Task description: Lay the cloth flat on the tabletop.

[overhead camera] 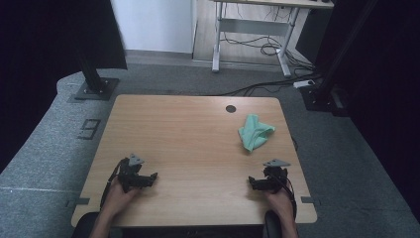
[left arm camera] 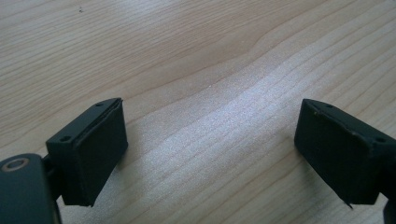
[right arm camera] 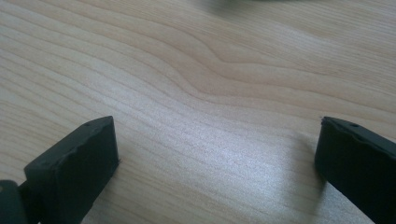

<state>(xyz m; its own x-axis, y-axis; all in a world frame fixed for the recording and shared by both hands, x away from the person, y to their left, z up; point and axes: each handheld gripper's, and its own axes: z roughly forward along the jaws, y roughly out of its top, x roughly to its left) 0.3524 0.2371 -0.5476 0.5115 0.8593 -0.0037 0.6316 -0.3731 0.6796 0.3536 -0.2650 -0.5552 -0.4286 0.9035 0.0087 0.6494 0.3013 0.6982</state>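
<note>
Green cloth (overhead camera: 255,131) near table (overhead camera: 188,144) edge

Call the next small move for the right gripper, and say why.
Probably reach the right gripper forward toward the crumpled green cloth. Its jaws stand open with nothing between them, resting near the table's front edge, and the cloth lies untouched ahead on that side.

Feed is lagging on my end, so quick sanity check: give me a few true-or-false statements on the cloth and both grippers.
1. The green cloth lies crumpled on the table. True.
2. The right gripper holds the cloth. False: its jaws stand open on bare wood.
3. The left gripper is open. True.
4. The cloth lies nearer the left gripper. False: it lies on the right side, beyond the right gripper.
</note>
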